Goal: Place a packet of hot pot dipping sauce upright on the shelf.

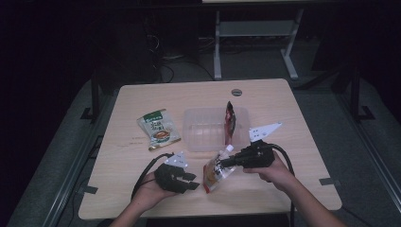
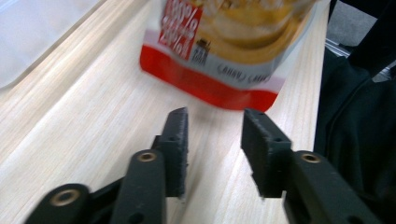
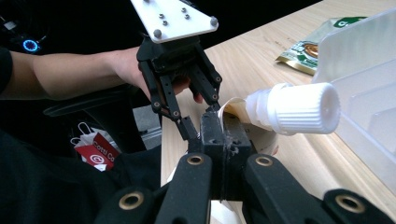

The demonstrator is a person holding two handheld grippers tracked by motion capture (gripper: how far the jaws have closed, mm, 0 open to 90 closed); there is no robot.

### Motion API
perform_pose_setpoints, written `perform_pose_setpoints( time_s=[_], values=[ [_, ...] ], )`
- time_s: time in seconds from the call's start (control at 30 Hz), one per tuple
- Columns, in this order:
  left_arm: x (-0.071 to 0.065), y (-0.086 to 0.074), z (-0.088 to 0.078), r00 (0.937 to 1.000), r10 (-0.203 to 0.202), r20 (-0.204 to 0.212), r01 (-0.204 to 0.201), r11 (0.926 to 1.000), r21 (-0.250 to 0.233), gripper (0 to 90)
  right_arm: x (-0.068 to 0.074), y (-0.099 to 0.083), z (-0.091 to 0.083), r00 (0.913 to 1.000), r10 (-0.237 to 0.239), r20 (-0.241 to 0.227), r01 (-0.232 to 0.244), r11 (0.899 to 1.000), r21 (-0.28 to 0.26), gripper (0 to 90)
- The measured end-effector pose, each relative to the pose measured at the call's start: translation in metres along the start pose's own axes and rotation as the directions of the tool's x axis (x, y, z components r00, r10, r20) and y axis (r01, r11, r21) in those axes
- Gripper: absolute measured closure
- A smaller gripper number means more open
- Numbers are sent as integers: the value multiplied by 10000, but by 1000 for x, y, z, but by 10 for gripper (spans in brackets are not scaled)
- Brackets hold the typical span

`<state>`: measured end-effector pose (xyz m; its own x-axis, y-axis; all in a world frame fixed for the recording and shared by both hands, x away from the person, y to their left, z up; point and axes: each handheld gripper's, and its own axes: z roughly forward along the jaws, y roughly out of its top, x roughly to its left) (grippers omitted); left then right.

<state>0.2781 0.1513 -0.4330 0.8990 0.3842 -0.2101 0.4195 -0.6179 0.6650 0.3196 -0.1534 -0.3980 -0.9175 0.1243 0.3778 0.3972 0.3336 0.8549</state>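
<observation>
Right hand-held gripper (image 1: 229,161) pinches glossy spouted pouch (image 1: 215,174) (ribbed white cap (image 3: 299,108)); left hand-held gripper (image 2: 215,137) gapes, empty

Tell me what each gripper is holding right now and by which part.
The right gripper is shut on the spouted pouch, pinching its top edge just beside the white screw cap. The left gripper is open and holds nothing, its jaws facing the pouch's bottom.

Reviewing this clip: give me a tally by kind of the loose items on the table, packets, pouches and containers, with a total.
Flat sachets: 2, the green packet lying on the table and the red packet standing in the tub.
Spouted pouches: 1, the white-capped pouch held by the right tongs.
Clear plastic tubs: 1, the tub.
Total: 4
</observation>
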Motion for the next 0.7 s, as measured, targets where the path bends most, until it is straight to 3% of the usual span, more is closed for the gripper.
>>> perform_pose_setpoints(
  time_s=[0.23, 0.7],
  values=[
    [5, -6, -5, 9998, -33, -190, 38, 9996, 283, 459, 0, 1, -9, 9999, -40, 129, 40, 10000, -29, 898],
    [14, -14, -13, 9982, -468, -383, 471, 9989, 56, 420, 3, 3, -43, 9979, -115, 640, 136, 9994, -318, 898]
  ],
)
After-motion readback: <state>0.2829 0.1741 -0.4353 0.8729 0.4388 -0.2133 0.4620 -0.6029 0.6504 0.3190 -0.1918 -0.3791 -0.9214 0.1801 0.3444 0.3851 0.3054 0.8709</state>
